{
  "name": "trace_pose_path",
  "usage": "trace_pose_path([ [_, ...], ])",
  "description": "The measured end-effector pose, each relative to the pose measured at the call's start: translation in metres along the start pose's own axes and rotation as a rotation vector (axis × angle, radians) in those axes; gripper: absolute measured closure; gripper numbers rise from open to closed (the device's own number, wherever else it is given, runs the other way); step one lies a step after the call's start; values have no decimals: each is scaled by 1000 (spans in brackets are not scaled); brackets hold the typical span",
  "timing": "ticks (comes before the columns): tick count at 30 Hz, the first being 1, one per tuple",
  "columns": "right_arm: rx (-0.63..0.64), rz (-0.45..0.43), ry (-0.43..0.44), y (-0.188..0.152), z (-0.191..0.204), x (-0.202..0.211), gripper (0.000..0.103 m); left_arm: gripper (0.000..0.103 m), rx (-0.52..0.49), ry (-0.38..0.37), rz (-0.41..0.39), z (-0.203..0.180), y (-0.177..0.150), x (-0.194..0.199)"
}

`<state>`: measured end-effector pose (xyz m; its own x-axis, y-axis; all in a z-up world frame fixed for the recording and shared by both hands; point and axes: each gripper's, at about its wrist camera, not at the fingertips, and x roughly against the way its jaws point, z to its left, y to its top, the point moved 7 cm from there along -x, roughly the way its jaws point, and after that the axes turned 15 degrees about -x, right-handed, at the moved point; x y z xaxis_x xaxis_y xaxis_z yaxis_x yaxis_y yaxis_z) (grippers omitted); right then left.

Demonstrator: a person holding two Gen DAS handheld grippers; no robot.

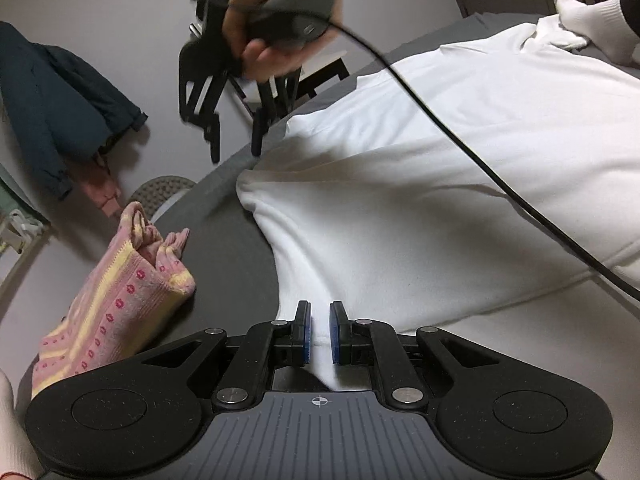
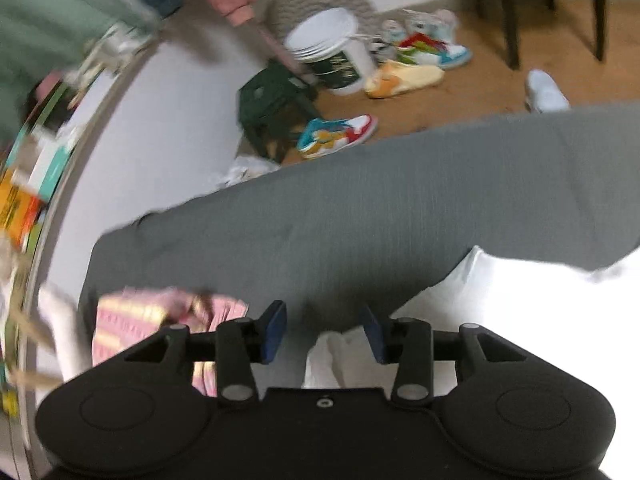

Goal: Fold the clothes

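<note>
1. On the grey bed [image 1: 224, 248] the white garment [image 1: 440, 184] lies spread out and rumpled; every place below is given relative to it.
2. The left tool [image 1: 320, 330] is clenched on a narrow white strip at the garment's near end, which runs up between the blue pads [image 1: 306, 336]; the cloth rises from the bed toward the grip in a taut ridge.
3. The right tool [image 1: 236, 136], held in a hand [image 1: 272, 28], hangs in the air above the garment's far left edge. In its own blurred view the right tool [image 2: 324, 334] stands released, pads well apart and nothing between them, with a white corner just beyond.
4. A pink striped knit [image 1: 120, 292] lies crumpled on the bed to the garment's left, apart from it.
5. A black cable [image 1: 460, 136] trails across the garment's top.
6. Judgement: the step looks like gathering an edge or sleeve to fold. To do it well, keep the left grip firm and low so the ridge does not drag the rest, and bring the right tool onto one layer at a matching edge.
7. Keep the cable clear of the fold, and the pink knit out of the way.
</note>
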<state>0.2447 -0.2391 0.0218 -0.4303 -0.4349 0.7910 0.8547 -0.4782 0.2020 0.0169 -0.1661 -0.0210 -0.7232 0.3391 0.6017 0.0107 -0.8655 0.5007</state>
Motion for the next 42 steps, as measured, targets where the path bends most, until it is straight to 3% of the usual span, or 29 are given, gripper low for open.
trace_pose_path([
  [4,202,68,-30,-16,1,5,62,92,-15,47,-42,2,4,11],
  [7,262,73,-48,-29,5,-6,64,92,0,77,-52,2,10,5],
  [9,260,64,-64,-33,7,-18,82,92,53,90,-27,6,11,-5],
  [10,260,60,-72,-36,8,-24,100,92,87,83,-9,9,10,-11],
  [14,259,-6,-103,-36,9,-38,100,91,199,16,27,13,0,-23],
  [18,193,-28,-66,-33,0,-40,100,91,186,5,38,9,-4,-17],
  [21,169,-44,-40,-30,-5,-28,96,91,155,11,40,4,-6,-8],
  [25,194,-149,32,-28,-2,5,72,87,151,21,26,10,-5,3],
  [26,214,-145,55,-31,0,11,72,82,152,30,18,13,-4,6],
  [29,246,-37,160,-52,2,22,72,81,166,89,-44,23,0,11],
  [32,197,98,198,-80,-14,14,70,81,227,30,-50,25,3,-2],
  [34,160,108,137,-91,-37,9,68,81,240,12,-47,24,3,-6],
  [35,141,110,115,-95,-48,9,72,79,242,8,-46,24,2,-7],
  [39,66,25,153,-88,-89,49,71,74,247,-8,-39,22,-2,-12],
  [42,77,41,201,-106,-113,88,47,70,251,-20,-34,21,-4,-15],
])
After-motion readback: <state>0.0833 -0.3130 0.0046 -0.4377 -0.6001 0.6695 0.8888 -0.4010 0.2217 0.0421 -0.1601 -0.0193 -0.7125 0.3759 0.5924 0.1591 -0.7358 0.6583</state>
